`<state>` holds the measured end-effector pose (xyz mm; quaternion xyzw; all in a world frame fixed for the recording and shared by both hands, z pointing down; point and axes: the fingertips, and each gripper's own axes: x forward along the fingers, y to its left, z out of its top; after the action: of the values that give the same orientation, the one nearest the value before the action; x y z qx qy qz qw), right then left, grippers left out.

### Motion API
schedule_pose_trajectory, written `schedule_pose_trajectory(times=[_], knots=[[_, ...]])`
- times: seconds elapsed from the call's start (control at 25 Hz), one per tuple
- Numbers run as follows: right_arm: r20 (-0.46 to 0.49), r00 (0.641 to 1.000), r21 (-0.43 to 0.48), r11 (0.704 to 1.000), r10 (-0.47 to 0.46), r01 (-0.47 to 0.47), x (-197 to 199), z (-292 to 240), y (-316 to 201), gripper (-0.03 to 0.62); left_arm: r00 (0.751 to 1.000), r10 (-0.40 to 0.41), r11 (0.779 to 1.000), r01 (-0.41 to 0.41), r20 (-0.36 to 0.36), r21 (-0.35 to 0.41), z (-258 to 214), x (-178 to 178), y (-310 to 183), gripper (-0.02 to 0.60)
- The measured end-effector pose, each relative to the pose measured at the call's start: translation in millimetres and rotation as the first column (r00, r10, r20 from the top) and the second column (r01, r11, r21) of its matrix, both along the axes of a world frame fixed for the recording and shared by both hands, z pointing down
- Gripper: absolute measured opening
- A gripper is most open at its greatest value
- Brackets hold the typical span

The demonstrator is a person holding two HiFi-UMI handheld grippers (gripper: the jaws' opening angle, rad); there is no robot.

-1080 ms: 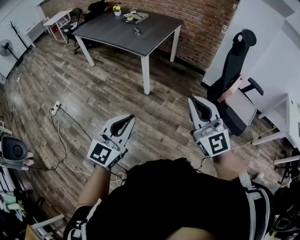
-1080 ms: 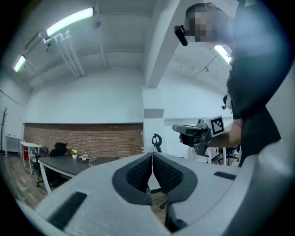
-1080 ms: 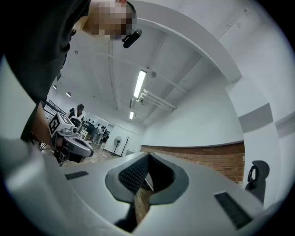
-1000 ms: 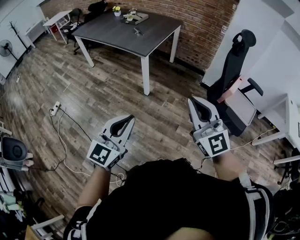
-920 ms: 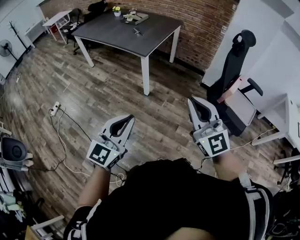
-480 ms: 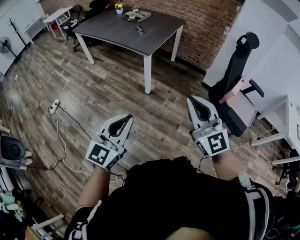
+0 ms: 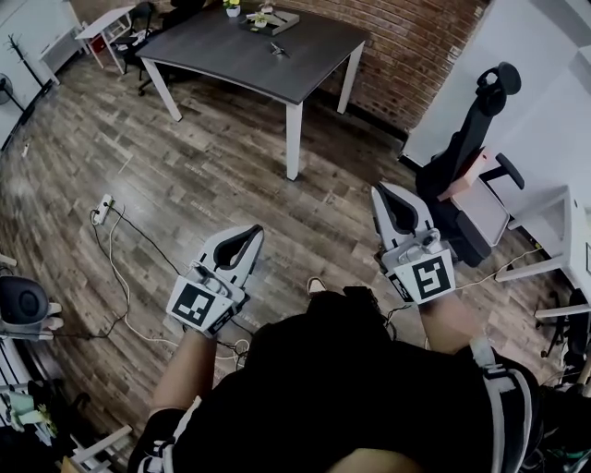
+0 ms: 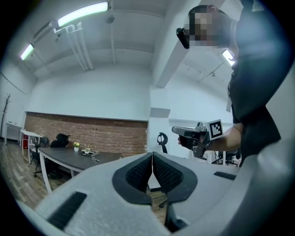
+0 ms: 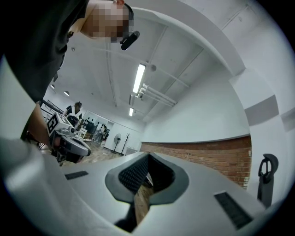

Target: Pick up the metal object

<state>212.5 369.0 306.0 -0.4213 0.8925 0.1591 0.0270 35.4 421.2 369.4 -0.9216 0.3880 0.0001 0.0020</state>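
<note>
A small metal object (image 7: 274, 48) lies on the dark grey table (image 7: 314, 55) far ahead by the brick wall; in the left gripper view the metal object (image 8: 94, 159) is a tiny shape on that table (image 8: 64, 159). My left gripper (image 7: 254, 231) is held at waist height over the wood floor, shut with nothing between its pads (image 8: 151, 156). My right gripper (image 7: 379, 191) is at the same height, also shut and empty (image 9: 148, 159). Both are well short of the table.
A tray (image 7: 270, 20) with small items and a flower pot (image 7: 231, 6) share the table. A black office chair (image 7: 471, 139) stands at the right beside a white desk (image 7: 563, 231). A power strip (image 7: 102, 211) and cables lie on the floor at the left.
The view has shifted forward, so the table sits higher in the picture and a shoe tip shows below. Both grippers keep their places, still shut.
</note>
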Motion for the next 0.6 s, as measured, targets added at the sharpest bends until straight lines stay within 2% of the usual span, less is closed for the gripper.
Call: schedule_pose_trajectory(times=[0.24, 0.6], knots=[[-0.010, 1.000, -0.011, 1.000, 0.000, 0.000, -1.2, 8.2, -61.8, -0.003, 1.000, -0.010, 1.000, 0.009, 0.008, 0.024, 1.1, -3.6, -71.2, 0.009], [0.010, 0.999, -0.027, 0.999, -0.047, 0.047, -20.3, 10.7, -228.6, -0.003, 0.996, -0.059, 0.998, 0.058, 0.060, 0.020, -1.7, -21.4, -231.5, 0.009]])
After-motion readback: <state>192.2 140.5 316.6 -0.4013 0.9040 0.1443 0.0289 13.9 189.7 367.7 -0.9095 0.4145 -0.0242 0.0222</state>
